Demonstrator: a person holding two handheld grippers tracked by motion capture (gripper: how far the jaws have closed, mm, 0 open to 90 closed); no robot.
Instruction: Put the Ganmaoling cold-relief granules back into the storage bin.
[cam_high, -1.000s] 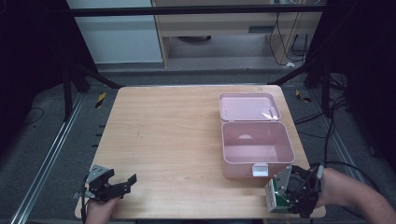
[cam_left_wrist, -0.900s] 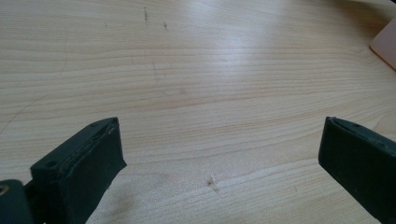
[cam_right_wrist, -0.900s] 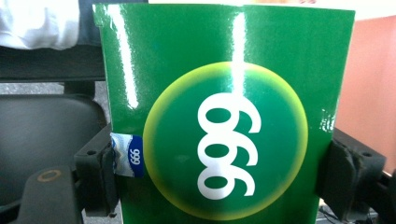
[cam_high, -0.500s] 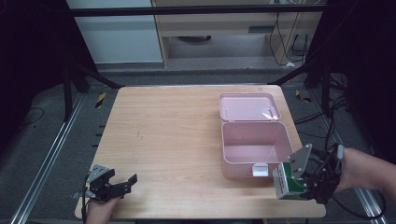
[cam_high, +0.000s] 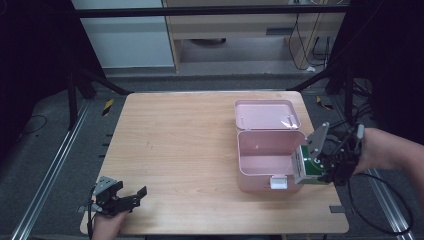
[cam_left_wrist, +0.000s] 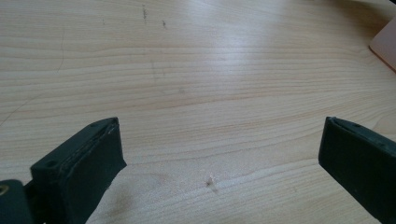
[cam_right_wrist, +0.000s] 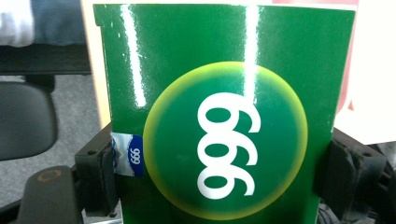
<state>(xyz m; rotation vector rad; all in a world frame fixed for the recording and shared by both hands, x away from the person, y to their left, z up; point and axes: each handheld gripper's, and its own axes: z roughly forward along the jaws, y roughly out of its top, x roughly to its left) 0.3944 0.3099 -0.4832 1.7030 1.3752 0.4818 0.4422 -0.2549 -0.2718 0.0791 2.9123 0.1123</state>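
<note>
A green and white box (cam_high: 306, 167) with a yellow-ringed circle and white digits (cam_right_wrist: 224, 116) hangs in the air at the right edge of an open pink case (cam_high: 267, 159). My right gripper (cam_high: 320, 167) is shut on this box, its black pads (cam_right_wrist: 105, 172) pressing both sides. The case's lid (cam_high: 267, 115) lies flat behind its tray. At the table's near left corner my left gripper (cam_high: 131, 197) rests low over the wood, open, its black fingers (cam_left_wrist: 81, 163) far apart with only bare tabletop between them.
The wooden table (cam_high: 190, 150) stretches bare between the two grippers. A corner of the pink case (cam_left_wrist: 385, 42) shows at the right of the left gripper view. A dark chair (cam_right_wrist: 25, 116) stands on the grey floor beyond the table edge.
My right gripper has lifted the green box from the table's near right corner up and back toward the pink case's right side. The left gripper has stayed put.
</note>
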